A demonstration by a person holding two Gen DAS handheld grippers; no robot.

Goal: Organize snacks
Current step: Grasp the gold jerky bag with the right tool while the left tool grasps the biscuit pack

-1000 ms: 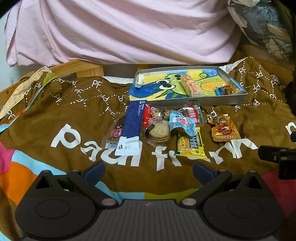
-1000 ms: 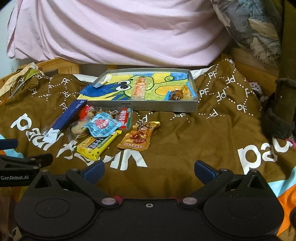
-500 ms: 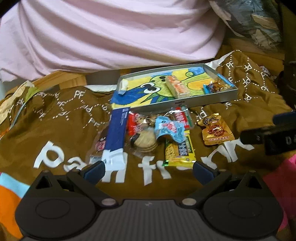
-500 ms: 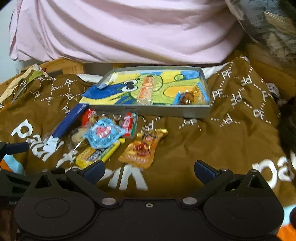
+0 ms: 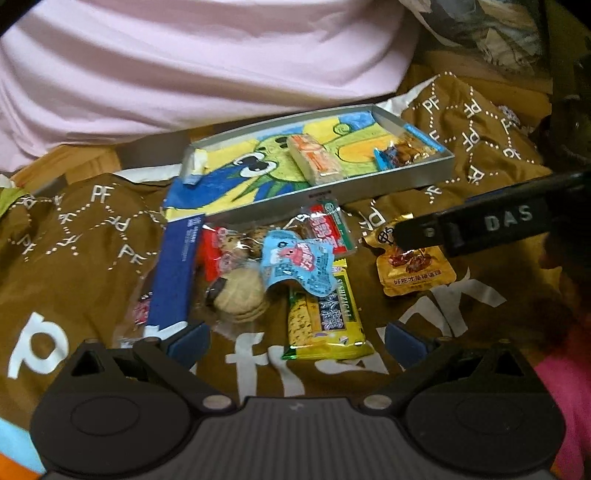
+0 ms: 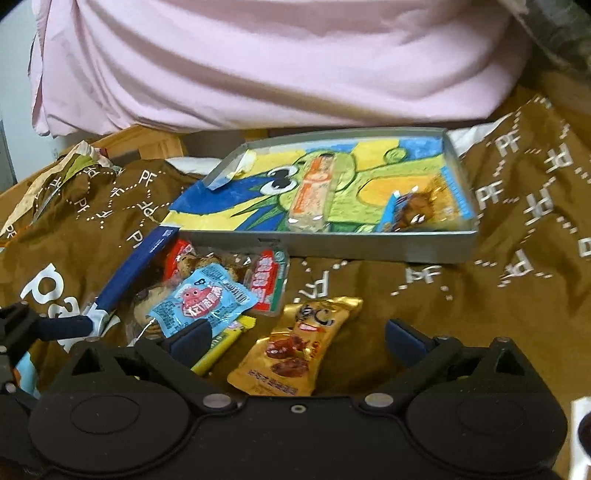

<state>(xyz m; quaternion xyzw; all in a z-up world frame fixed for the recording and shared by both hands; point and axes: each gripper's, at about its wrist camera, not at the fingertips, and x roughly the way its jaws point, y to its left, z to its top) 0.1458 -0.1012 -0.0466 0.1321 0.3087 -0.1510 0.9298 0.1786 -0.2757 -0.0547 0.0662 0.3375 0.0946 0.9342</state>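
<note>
A grey tray (image 5: 369,186) with a cartoon drawing inside holds an orange wafer packet (image 5: 314,158) and a small blue-brown snack (image 5: 402,149). In front of it lies a pile: a long blue box (image 5: 173,273), round biscuits (image 5: 240,295), a light-blue packet (image 5: 295,264), a red-green packet (image 5: 328,229) and a yellow-green bar (image 5: 325,321). My left gripper (image 5: 297,341) is open over the bar's near end. The right gripper (image 6: 299,338) is open, low over a gold pouch (image 6: 295,350) that lies between its fingers. The tray (image 6: 369,251) is beyond it.
Everything rests on a rumpled brown printed cloth (image 5: 74,240). A large pink fabric mass (image 5: 184,74) rises behind the tray. A patterned bundle (image 5: 498,22) fills the back right corner. A wooden edge (image 6: 147,144) shows at the back left.
Both grippers have moved forward and down toward the snack pile. The right one now hangs over the gold pouch and reaches into the left wrist view.
</note>
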